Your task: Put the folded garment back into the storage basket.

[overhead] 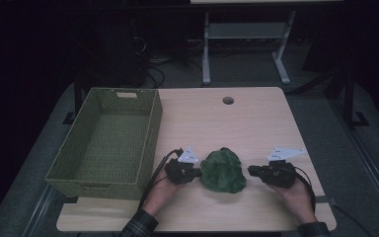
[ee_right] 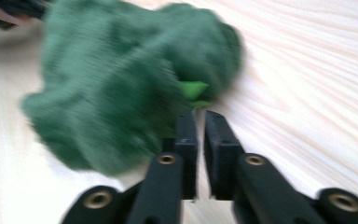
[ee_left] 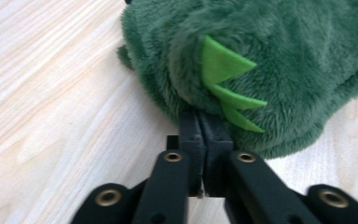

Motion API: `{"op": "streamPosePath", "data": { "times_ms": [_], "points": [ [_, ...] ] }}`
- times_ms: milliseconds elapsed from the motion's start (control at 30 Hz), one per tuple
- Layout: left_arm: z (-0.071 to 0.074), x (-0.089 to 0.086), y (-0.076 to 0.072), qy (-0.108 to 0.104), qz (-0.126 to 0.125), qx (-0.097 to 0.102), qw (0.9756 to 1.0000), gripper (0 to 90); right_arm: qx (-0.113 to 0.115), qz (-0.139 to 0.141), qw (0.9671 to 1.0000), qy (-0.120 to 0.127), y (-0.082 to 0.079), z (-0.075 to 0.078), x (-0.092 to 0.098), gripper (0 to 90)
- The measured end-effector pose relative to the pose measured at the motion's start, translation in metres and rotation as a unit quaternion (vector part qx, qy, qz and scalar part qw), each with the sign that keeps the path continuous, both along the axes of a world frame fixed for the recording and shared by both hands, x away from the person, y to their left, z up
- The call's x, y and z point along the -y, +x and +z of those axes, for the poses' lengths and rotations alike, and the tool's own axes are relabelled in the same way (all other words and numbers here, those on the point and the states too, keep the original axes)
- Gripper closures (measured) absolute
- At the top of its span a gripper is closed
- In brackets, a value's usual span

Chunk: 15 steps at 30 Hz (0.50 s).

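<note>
Flanking the green plush toy [overhead: 221,170], both grippers sit at table level. Left gripper [ee_left: 204,122]: jaws together, tips touching the toy's fur under its light-green spikes, apparently nothing pinched. Right gripper [ee_right: 200,122]: jaws slightly parted, empty, just beside the toy. Woven basket [overhead: 128,98] stands left of the toy, likely its destination.
</note>
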<state>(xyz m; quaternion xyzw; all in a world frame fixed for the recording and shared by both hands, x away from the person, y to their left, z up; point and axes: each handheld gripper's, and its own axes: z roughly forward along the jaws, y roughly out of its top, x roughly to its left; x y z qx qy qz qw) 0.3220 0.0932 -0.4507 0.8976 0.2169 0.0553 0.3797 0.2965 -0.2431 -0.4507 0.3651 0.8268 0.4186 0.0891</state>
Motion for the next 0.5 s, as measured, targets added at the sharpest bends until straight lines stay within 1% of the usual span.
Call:
{"op": "streamPosePath", "data": {
  "times_ms": [33, 67, 100, 133, 167, 233, 267, 300, 367, 400, 433, 467, 500],
  "points": [
    [0.002, -0.001, 0.0, 0.002, -0.002, 0.001, 1.0, 83.4, 0.005, -0.007, 1.0, 0.0, 0.0, -0.002, 0.005, 73.5],
    [0.005, -0.003, -0.001, 0.004, -0.004, 0.004, 1.0, 80.8, 0.008, -0.015, 0.9999, -0.003, 0.0, -0.005, 0.01, 68.3],
    [0.009, -0.004, -0.001, 0.007, -0.009, 0.004, 0.9999, 78.0, 0.014, -0.023, 0.9996, -0.011, 0.0, -0.007, 0.014, 62.7],
    [0.013, -0.005, -0.002, 0.002, -0.006, 0.004, 1.0, 74.6, 0.024, -0.033, 0.9991, -0.017, -0.001, -0.009, 0.018, 56.8],
    [0.016, -0.007, -0.002, 0.005, -0.008, 0.005, 0.9999, 70.6, 0.03, -0.045, 0.9982, -0.026, -0.001, -0.011, 0.023, 50.3],
    [0.023, -0.009, -0.002, 0.0, -0.006, 0.004, 1.0, 63.3, 0.027, -0.052, 0.9978, -0.03, -0.001, -0.014, 0.029, 42.8],
    [0.025, -0.009, -0.002, -0.007, -0.004, 0.001, 1.0, 58.5, 0.026, -0.056, 0.9975, -0.033, -0.002, -0.016, 0.033, 39.3],
    [0.028, -0.01, -0.002, -0.01, -0.008, -0.004, 0.9999, 53.4, 0.026, -0.059, 0.9974, -0.034, -0.002, -0.017, 0.035, 36.6],
    [0.034, -0.009, -0.001, -0.006, -0.012, 0.006, 0.9999, 44.5, 0.021, -0.063, 0.997, -0.039, -0.006, -0.021, 0.041, 29.4],
    [0.036, -0.007, -0.001, -0.009, -0.011, 0.007, 0.9999, 41.0, 0.018, -0.063, 0.9969, -0.042, -0.007, -0.022, 0.043, 26.7],
    [0.038, -0.005, 0.0, -0.009, -0.015, 0.009, 0.9998, 38.7, 0.02, -0.065, 0.9965, -0.048, -0.008, -0.025, 0.044, 25.3],
    [0.039, -0.002, 0.0, -0.01, -0.018, 0.008, 0.9998, 36.6, 0.018, -0.067, 0.9959, -0.059, -0.01, -0.027, 0.044, 22.6],
    [0.04, 0.001, 0.001, -0.003, -0.025, 0.009, 0.9996, 34.3, 0.014, -0.069, 0.9953, -0.067, -0.011, -0.029, 0.044, 19.1]
  ]
}}
